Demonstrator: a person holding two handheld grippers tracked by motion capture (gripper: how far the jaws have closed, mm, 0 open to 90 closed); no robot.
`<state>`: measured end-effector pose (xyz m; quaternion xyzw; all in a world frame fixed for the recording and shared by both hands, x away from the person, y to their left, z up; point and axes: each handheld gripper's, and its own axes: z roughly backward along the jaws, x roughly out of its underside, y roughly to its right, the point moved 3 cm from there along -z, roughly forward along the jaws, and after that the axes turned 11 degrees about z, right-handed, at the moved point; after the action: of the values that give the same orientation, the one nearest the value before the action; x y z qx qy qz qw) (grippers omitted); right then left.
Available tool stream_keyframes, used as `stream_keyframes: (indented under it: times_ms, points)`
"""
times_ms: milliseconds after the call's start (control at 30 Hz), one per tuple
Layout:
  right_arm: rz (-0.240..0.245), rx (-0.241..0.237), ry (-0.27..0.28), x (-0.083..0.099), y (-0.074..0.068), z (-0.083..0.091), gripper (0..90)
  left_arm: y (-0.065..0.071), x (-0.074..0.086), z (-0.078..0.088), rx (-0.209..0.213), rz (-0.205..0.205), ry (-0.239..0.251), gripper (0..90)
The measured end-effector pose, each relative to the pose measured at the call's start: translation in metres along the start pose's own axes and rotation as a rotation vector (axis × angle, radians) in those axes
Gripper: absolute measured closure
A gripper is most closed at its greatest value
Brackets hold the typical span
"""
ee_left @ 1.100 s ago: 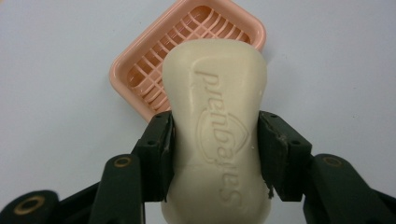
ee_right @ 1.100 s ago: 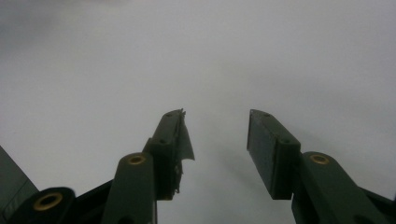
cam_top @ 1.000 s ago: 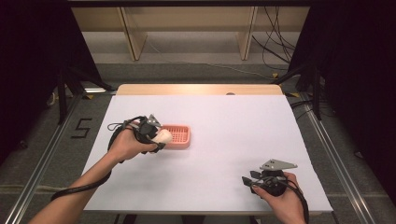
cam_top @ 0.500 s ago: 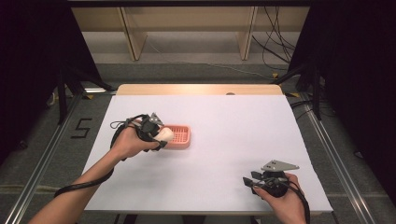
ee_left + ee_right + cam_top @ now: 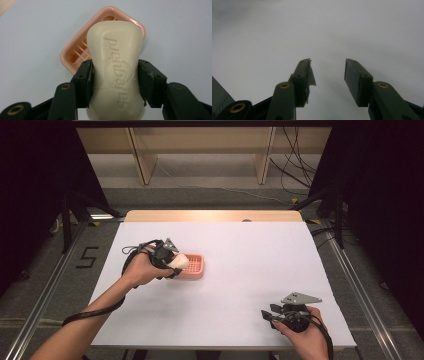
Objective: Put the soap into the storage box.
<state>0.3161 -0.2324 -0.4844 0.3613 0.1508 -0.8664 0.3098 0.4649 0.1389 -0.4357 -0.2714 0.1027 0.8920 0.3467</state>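
**One soap bar pinched above one pink dish**

While the left gripper's (image 5: 115, 82) jaws pressed on both sides of the single cream soap bar (image 5: 116, 65), it hung just above the one pink slatted soap dish (image 5: 75, 53) on the white desk (image 5: 250, 270). Well apart, near the desk's front edge, the right gripper's (image 5: 329, 80) jaws stood spread, holding nothing.
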Motion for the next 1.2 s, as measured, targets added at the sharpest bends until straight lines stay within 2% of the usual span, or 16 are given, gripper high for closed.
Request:
stream_keyframes:
  times_ms: [33,133,200,267,467,500,533,733,767,900,1100,1133,1200]
  points:
    - [0.023,0.004,0.003,0.000,0.002,0.000,56.4,0.000,0.000,0.000,-0.001,0.003,0.001,48.8]
    - [0.031,0.003,0.006,0.000,0.002,0.000,56.4,-0.001,-0.001,-0.003,-0.002,0.005,0.004,48.8]
    - [0.031,0.002,0.007,0.000,0.002,0.000,56.4,-0.001,-0.001,-0.003,-0.006,0.001,0.007,48.8]
    - [0.026,-0.001,0.016,0.000,0.002,-0.001,56.3,-0.002,-0.003,-0.003,0.012,-0.004,-0.016,48.8]
    - [0.016,-0.004,0.009,0.001,0.001,0.000,56.3,-0.002,-0.004,-0.006,0.014,-0.008,-0.018,48.8]
    - [0.011,-0.010,0.012,0.001,0.001,-0.001,56.3,-0.002,-0.005,-0.007,0.003,-0.005,0.001,48.8]
    - [0.020,0.007,0.010,0.001,0.002,0.000,56.3,-0.002,-0.005,-0.007,0.000,-0.007,0.002,48.8]
    - [0.021,0.006,0.011,0.001,0.002,0.000,56.2,-0.002,-0.008,-0.009,-0.002,-0.012,0.009,48.8]
    - [0.021,0.007,0.011,0.001,0.002,0.000,56.3,-0.002,-0.009,-0.009,0.003,-0.017,-0.004,48.8]
    - [0.020,0.008,0.010,0.001,0.002,0.000,56.3,-0.001,-0.011,-0.012,-0.001,-0.022,0.019,48.8]
    - [0.022,0.009,0.009,0.002,0.002,0.000,56.3,-0.001,-0.013,-0.015,0.000,-0.034,0.000,48.8]
    - [0.022,0.009,0.009,0.002,0.002,0.000,56.2,-0.001,-0.014,-0.015,-0.004,-0.046,0.006,48.8]
    - [0.022,0.009,0.009,0.002,0.002,0.000,56.2,-0.001,-0.014,-0.016,-0.005,-0.041,0.012,48.8]
